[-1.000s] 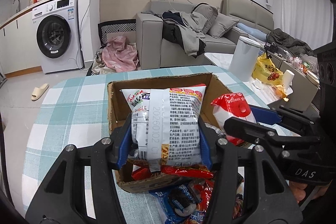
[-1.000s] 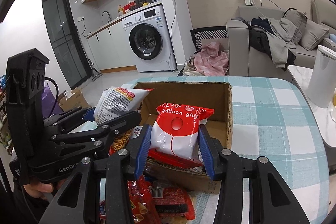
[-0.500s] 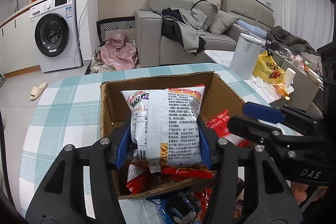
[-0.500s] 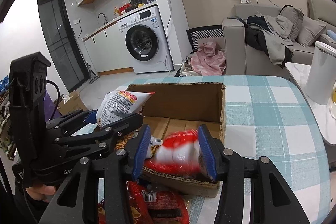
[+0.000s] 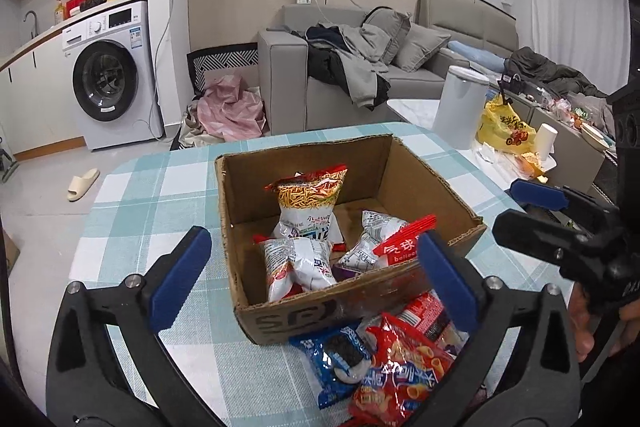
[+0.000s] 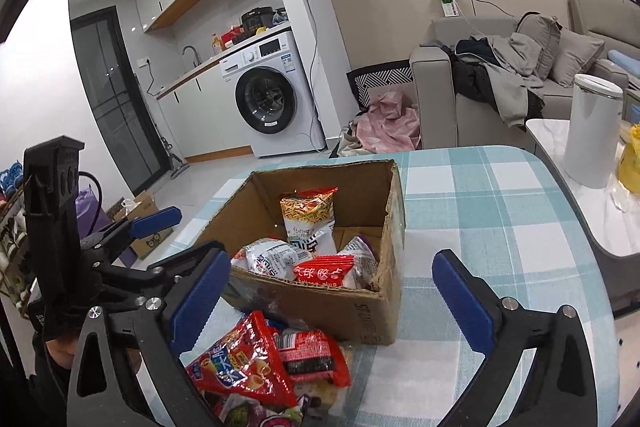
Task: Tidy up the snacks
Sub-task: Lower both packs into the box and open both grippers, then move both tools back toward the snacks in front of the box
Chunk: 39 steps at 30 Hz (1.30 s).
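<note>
One red "balloon" pack (image 5: 402, 247)

1. An open cardboard box (image 5: 432, 183) holds an upright noodle-snack bag (image 5: 308, 203), a white crumpled bag (image 5: 296, 265) and a red packet (image 5: 400, 247).
2. A blue cookie packet (image 5: 336, 359) and a red chip bag (image 5: 400, 375) lie just before the box.
</note>
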Motion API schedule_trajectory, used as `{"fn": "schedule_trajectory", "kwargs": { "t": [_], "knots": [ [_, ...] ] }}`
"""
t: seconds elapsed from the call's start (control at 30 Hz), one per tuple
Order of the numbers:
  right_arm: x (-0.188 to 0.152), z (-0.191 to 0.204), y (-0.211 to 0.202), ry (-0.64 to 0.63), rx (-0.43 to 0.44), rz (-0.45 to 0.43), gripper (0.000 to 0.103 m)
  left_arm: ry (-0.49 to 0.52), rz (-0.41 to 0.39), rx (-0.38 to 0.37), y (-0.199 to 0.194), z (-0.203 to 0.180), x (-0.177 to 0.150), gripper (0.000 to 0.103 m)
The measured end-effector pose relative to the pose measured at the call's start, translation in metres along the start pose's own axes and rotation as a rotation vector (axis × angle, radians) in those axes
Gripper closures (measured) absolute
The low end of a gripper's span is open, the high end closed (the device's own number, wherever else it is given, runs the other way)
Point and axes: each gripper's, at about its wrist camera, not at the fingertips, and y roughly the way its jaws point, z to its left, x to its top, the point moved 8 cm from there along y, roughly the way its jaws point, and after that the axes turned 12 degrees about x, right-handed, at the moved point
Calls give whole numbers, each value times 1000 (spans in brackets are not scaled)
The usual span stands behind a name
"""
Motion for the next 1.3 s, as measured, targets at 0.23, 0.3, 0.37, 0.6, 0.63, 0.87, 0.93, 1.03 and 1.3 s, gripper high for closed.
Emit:
{"fn": "schedule_trajectory", "kwargs": {
  "t": [0.23, 0.3, 0.37, 0.6, 0.63, 0.87, 0.93, 1.03, 1.3],
  "knots": [
    [-19, -1, -15, 15, -36, 28, 0, -35, -12, 26, -35, 22, -19, 0],
    [-24, 0, -17, 14, -39, 33, 0, -41, -7, 29, -41, 27, -25, 0],
    [-31, 3, -21, 13, -42, 39, 0, -44, -6, 40, -48, 32, -33, 0],
    [-50, 13, -29, 9, -32, 51, 0, -53, 17, 47, -68, 43, -58, 0],
    [-53, 14, -29, 10, -30, 56, 0, -53, 19, 44, -69, 43, -60, 0],
    [-68, 23, -27, 12, -26, 88, 0, -54, 32, 39, -83, 40, -76, 0],
    [-72, 25, -27, 12, -21, 94, 0, -47, 40, 38, -83, 37, -81, 0],
    [-77, 25, -28, 12, -28, 105, 0, -40, 53, 43, -85, 38, -87, 0],
    [-89, 25, -32, 24, -23, 133, 0, -36, 71, 40, -87, 33, -95, 0]
  ]
}}
